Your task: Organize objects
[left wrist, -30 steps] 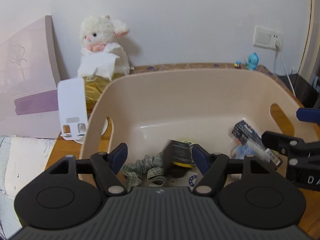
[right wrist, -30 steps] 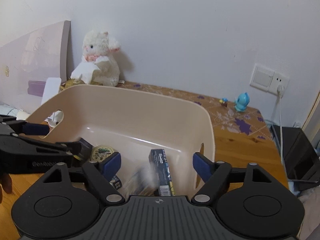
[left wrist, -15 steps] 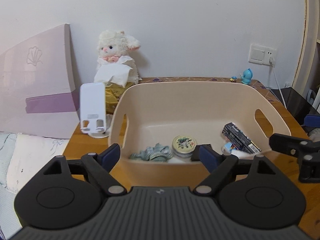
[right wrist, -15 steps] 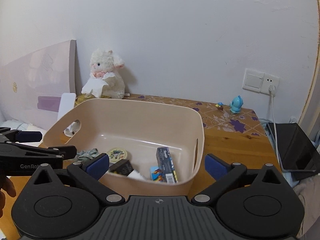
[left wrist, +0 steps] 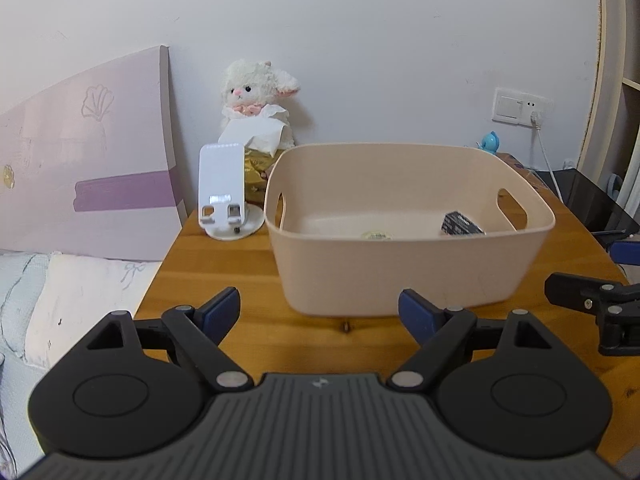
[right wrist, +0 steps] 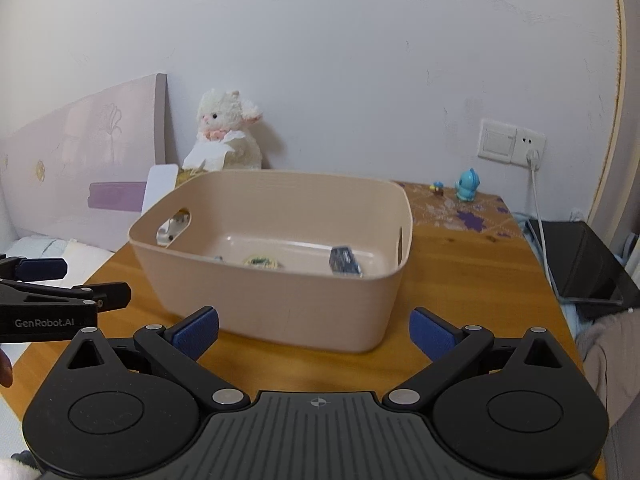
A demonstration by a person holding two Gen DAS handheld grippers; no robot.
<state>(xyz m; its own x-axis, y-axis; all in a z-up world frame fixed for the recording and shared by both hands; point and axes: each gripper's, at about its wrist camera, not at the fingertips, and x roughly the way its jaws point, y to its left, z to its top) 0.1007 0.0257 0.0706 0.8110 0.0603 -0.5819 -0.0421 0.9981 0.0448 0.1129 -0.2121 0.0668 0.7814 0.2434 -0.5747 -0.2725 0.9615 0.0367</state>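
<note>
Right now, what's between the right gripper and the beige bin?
Only bare wooden tabletop separates the open right gripper from the beige bin, seen in the right wrist view.

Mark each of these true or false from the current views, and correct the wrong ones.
1. Both claws are open with nothing between their fingers. True: the left claw and the right claw stand wide and hold nothing.
2. The bin is empty. False: the beige bin holds a round tin and a dark box, at least.
3. The white phone stand sits inside the bin. False: the phone stand stands on the table, outside the bin's left wall.
4. A plush lamb sits against the wall behind the bin. True: the plush lamb is there.
</note>
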